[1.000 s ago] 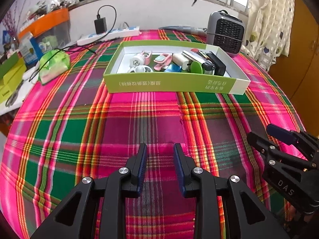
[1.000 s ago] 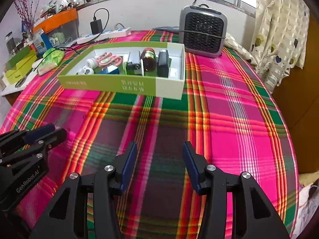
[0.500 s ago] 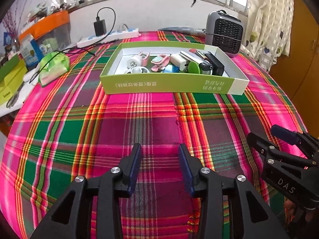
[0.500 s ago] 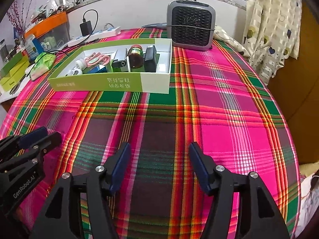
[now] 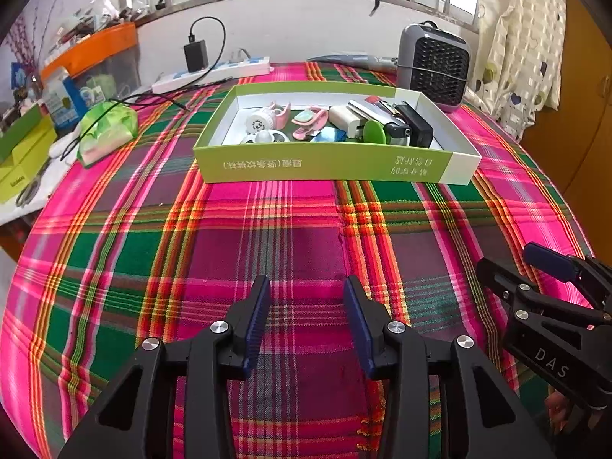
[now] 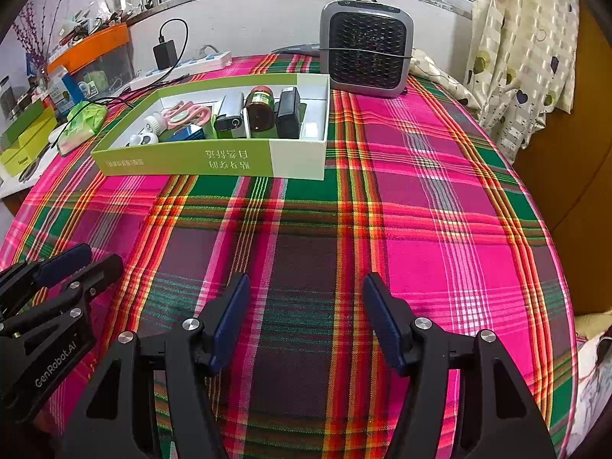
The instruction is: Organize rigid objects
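— Both our grippers, left (image 5: pixel 306 298) and right (image 6: pixel 306 294), spread wider, empty.
— We count one green-and-white box (image 5: pixel 329 164) mid-table, holding one brown jar (image 6: pixel 261 113).

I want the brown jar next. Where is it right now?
In the right wrist view, the brown jar lies in the green box, toward its right end, between a silver device and a black block.

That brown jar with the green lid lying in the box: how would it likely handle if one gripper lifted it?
The brown jar lies on its side, so it may roll once freed from the dark blocks beside it. Its glossy round body looks hard and possibly slippery between flat pads. It is probably glass or stiff plastic, so it should not flex.
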`<state>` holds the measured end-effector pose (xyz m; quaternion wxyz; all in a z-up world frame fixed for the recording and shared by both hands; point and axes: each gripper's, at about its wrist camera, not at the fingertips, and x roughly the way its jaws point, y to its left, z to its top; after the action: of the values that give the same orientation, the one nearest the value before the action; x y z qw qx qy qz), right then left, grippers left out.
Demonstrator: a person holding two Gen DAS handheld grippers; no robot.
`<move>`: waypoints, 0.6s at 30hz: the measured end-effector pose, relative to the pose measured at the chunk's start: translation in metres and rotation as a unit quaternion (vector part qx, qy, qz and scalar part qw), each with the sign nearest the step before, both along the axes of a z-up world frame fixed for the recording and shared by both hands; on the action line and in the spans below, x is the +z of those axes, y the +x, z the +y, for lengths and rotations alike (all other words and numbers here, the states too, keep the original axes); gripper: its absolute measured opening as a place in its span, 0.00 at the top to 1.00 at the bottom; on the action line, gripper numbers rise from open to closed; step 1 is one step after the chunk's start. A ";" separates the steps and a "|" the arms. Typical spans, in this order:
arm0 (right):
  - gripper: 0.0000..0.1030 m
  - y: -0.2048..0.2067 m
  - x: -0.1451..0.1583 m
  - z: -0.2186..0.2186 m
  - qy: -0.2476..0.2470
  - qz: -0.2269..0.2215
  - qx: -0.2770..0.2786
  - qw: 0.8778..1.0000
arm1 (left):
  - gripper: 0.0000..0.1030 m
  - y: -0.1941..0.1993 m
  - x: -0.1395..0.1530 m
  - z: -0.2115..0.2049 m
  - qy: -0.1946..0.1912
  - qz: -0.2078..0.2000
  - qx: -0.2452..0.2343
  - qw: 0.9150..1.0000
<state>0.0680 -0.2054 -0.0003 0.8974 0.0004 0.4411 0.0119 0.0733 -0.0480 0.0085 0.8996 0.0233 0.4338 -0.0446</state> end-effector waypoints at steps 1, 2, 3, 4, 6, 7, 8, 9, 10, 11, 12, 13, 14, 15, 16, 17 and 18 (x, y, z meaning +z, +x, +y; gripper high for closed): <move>0.40 0.000 0.000 0.000 0.000 0.000 0.000 1.000 | 0.62 0.000 0.000 0.000 0.000 0.000 0.000 1.000; 0.40 0.000 0.000 0.000 0.001 0.000 0.000 1.000 | 0.62 0.000 0.000 0.000 0.000 0.000 0.000 1.000; 0.40 0.000 0.000 0.000 0.001 0.000 0.000 1.000 | 0.62 0.000 0.000 0.000 0.001 0.000 0.000 1.000; 0.40 0.000 0.000 0.000 0.001 0.000 0.000 1.000 | 0.62 0.000 0.000 0.000 0.001 0.000 0.000 1.000; 0.39 0.000 0.000 0.000 -0.001 0.000 0.000 1.000 | 0.62 0.000 0.000 0.000 0.000 0.000 0.000 1.000; 0.39 0.000 0.000 0.000 -0.001 0.000 0.001 1.000 | 0.62 0.000 0.000 0.000 0.000 0.000 0.000 1.000; 0.39 0.000 0.000 0.001 0.000 0.000 0.001 1.000 | 0.62 0.000 0.000 0.000 0.000 0.000 0.000 1.000; 0.39 0.000 0.000 0.001 -0.001 0.000 0.001 1.000 | 0.62 0.000 0.000 0.000 0.000 0.000 0.000 1.000; 0.39 0.000 0.000 0.001 -0.001 0.000 0.001 1.000 | 0.62 0.000 0.000 0.000 0.000 0.000 0.000 1.000; 0.39 0.000 0.000 0.001 -0.001 0.000 0.001 1.000 | 0.62 0.000 0.000 0.000 0.000 0.000 0.000 1.000; 0.39 0.000 0.000 0.001 -0.001 0.000 0.001 1.000 | 0.62 -0.001 0.000 0.000 0.000 0.000 0.000 1.000; 0.39 0.000 0.000 0.001 -0.001 0.000 0.000 1.000 | 0.62 0.000 0.000 0.000 0.000 0.000 0.000 1.000; 0.39 0.000 0.000 0.001 0.000 0.000 0.000 1.000 | 0.62 -0.001 0.000 0.000 0.000 0.000 0.000 1.000; 0.39 0.000 0.000 0.001 0.000 0.000 0.000 1.000 | 0.62 0.000 0.000 0.000 0.001 0.000 0.000 1.000; 0.39 0.000 0.000 0.001 -0.001 0.000 0.000 1.000 | 0.62 0.000 0.000 0.000 0.000 0.000 0.000 1.000; 0.39 0.000 0.000 0.001 -0.001 0.000 0.000 1.000 | 0.62 -0.001 0.000 0.000 0.000 0.000 0.000 1.000; 0.39 0.000 0.000 0.001 0.000 0.000 0.000 1.000 | 0.62 -0.001 0.000 0.000 0.000 0.000 0.000 1.000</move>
<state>0.0684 -0.2047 -0.0005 0.8973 -0.0002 0.4413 0.0121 0.0727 -0.0479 0.0084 0.8996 0.0237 0.4338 -0.0444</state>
